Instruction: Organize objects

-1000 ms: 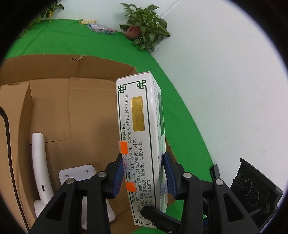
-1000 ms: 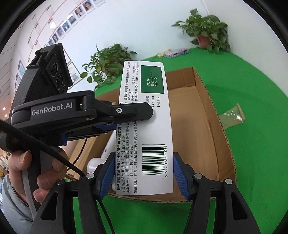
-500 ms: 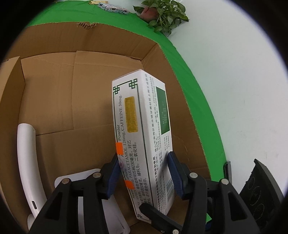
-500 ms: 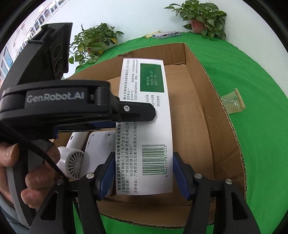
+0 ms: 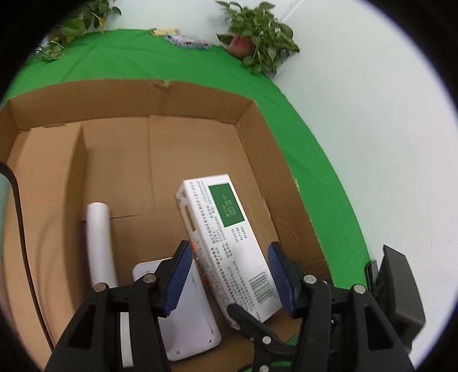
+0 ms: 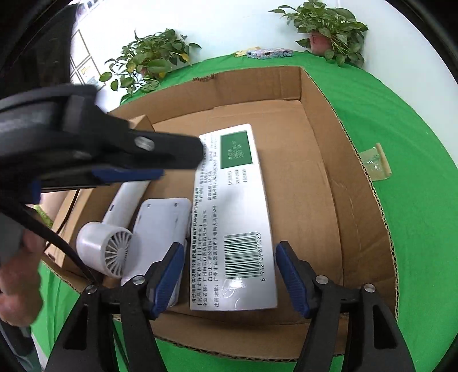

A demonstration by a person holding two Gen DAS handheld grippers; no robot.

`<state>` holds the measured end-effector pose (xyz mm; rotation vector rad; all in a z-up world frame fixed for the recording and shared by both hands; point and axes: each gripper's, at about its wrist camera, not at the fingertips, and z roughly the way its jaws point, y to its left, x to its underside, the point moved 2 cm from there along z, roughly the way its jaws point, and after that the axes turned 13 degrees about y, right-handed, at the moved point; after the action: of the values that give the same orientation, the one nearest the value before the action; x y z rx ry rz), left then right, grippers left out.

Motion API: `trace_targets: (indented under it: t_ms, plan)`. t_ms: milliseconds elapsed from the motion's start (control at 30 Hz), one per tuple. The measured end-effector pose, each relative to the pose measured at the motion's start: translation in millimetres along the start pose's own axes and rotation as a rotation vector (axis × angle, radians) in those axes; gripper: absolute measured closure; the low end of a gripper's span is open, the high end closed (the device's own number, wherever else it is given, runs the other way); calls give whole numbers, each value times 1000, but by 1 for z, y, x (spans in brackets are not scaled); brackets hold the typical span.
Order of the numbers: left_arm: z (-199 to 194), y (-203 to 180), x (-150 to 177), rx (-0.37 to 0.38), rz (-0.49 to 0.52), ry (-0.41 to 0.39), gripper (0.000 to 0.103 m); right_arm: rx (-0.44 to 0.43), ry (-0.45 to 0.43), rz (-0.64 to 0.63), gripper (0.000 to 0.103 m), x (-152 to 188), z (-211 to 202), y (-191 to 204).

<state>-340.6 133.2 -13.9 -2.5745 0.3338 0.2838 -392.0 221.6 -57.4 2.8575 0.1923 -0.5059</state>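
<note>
Inside the cardboard box (image 6: 357,206) on the green cloth (image 6: 423,143), three things already lay side by side: a white hair dryer (image 6: 106,246), a flat white gadget (image 6: 160,226) just beside it, and the long white medicine box (image 6: 232,217) next to that. We think the medicine box had just been put down, because it lay flat on the box floor with its barcode facing up. Far off by a potted plant (image 6: 332,25) we saw a small colourful packet (image 6: 269,53), and a clear wrapper (image 6: 373,164) lay on the cloth outside the box. Maybe those were left to put away, but we could not be sure.

Our right gripper (image 6: 230,279) had its jaws around the barcode end of the medicine box. They were opening, and its blue pads (image 6: 289,279) stood clear of the sides. Our left gripper (image 5: 229,276) was opening too. Its pads (image 5: 179,276) were spread on both sides of the medicine box and did not press on it. Both held nothing.
</note>
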Motion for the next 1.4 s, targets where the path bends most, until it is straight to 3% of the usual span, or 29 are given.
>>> trace_targets:
  t_ms: [167, 367, 567, 600, 667, 700, 733, 800, 867, 1000, 1133, 1233, 1400]
  plan:
    - [-33, 12, 19, -39, 5, -73, 50, 19, -8, -4, 38, 1, -3, 4]
    - [-46, 23, 44, -28, -9, -93, 50, 27, 13, -46, 43, 3, -3, 19]
    - [-65, 24, 63, -146, 18, -210, 50, 69, -2, -77, 43, 8, -4, 26]
    - [-71, 25, 69, -175, 27, -239, 50, 88, -14, -69, 41, 9, -8, 26]
    - [-84, 25, 82, -251, 45, -320, 48, 126, -73, -57, 26, 13, -23, 27]
    - [-90, 25, 90, -290, 57, -369, 46, 133, -107, -57, 11, 16, -31, 28]
    - [-96, 25, 101, -337, 73, -423, 37, 144, -159, -56, 0, 21, -42, 31]
    - [-104, 26, 117, -420, 79, -504, 17, 156, -264, -64, 1, 32, -61, 40]
    - [-110, 31, 137, -513, 66, -586, 16, 153, -335, -81, 1, 46, -72, 52]
    - [-100, 50, 155, -603, 23, -592, 16, 188, -427, -102, 0, 69, -70, 75]
    - [-81, 72, 160, -642, -23, -557, 16, 163, -432, -112, 1, 74, -55, 91]
    - [-62, 78, 156, -692, -19, -524, 16, 197, -428, -116, 1, 72, -43, 95]
    - [-61, 81, 157, -665, -36, -568, 16, 210, -399, -78, 0, 70, -27, 86]
